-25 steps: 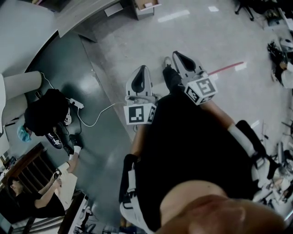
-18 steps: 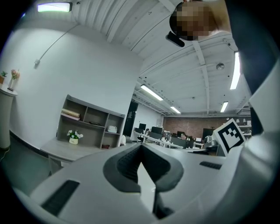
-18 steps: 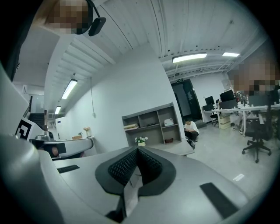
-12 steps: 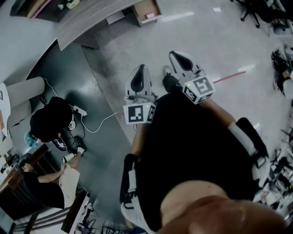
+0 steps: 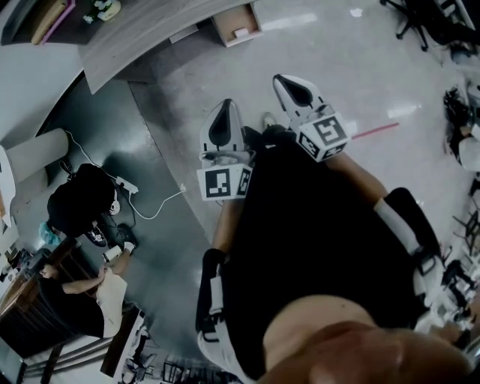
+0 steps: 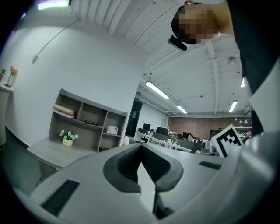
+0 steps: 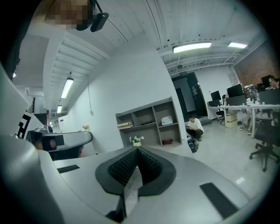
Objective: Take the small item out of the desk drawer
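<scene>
Desk (image 5: pixel 142 30): its far end is being cut off by the head view's top edge.
Shelf items (image 6: pixel 63 110): above the desk, being shown too small to be identified.
Floor (image 5: pixel 337 67): near the desk, being largely hidden by the wearer's black torso.
Crouching person (image 7: pixel 194 126): right of the desk, being rendered too small for detail.
Office chairs (image 5: pixel 420 19): far right of the desk, being cropped.

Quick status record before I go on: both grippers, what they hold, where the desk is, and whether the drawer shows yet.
left gripper: shut, nothing between its jaws
right gripper: shut, nothing between its jaws
desk: grey wood-grain top, ahead and to the left in the head view, apart from both grippers
shelf unit: open compartments, against the white wall behind the desk top
plant: small flowering pot on the desk top
drawer: not visible in any view
small item: not in view
</scene>
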### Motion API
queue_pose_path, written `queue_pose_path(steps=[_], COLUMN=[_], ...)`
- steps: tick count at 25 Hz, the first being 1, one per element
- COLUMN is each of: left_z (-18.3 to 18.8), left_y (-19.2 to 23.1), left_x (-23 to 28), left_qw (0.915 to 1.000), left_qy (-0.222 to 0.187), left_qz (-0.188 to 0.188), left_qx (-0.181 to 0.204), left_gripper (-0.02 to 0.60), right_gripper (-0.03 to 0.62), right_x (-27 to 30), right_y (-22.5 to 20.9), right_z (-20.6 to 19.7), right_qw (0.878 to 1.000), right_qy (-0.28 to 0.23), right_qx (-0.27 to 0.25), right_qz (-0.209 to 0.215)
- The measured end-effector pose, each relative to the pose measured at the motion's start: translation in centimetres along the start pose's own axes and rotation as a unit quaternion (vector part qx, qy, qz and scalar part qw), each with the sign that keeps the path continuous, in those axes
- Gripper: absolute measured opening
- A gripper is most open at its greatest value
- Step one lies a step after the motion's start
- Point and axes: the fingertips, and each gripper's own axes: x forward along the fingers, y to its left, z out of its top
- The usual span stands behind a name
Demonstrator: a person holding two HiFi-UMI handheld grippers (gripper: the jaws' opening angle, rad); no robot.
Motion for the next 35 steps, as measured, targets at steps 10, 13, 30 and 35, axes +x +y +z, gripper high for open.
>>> queue_pose_path(steps=[10, 13, 30, 35], left_z=[0.1, 0.4, 1.4, 1.2], left_y=[2.6, 4.4, 14.6, 16.1], left_x=[5.1, 7.3, 19.6, 22.2], left_qw=[0.9999, 0.9997, 0.9972, 0.9963], left_qy=[0.009, 0.013, 0.033, 0.036], left_qz=[-0.011, -0.022, -0.054, -0.053], left_qx=[-0.004, -0.003, -0.039, -0.057], left_gripper=[-0.008, -0.008, -0.008, -0.008], right_gripper=[-0.002, -0.002, -0.002, -0.002], right_x=[5.5, 7.8, 23.3, 26.7], right_y=[-3.4, -4.7, -10.6, -13.6], right_z=[-0.5, -0.7, -4.8, -8.4], right_qw=[1.0, 0.999, 0.993, 0.987], right_qy=[0.011, 0.017, 0.084, 0.119], right_qx=[0.006, 0.016, 0.032, 0.043], right_qz=[-0.015, -0.033, -0.075, -0.097])
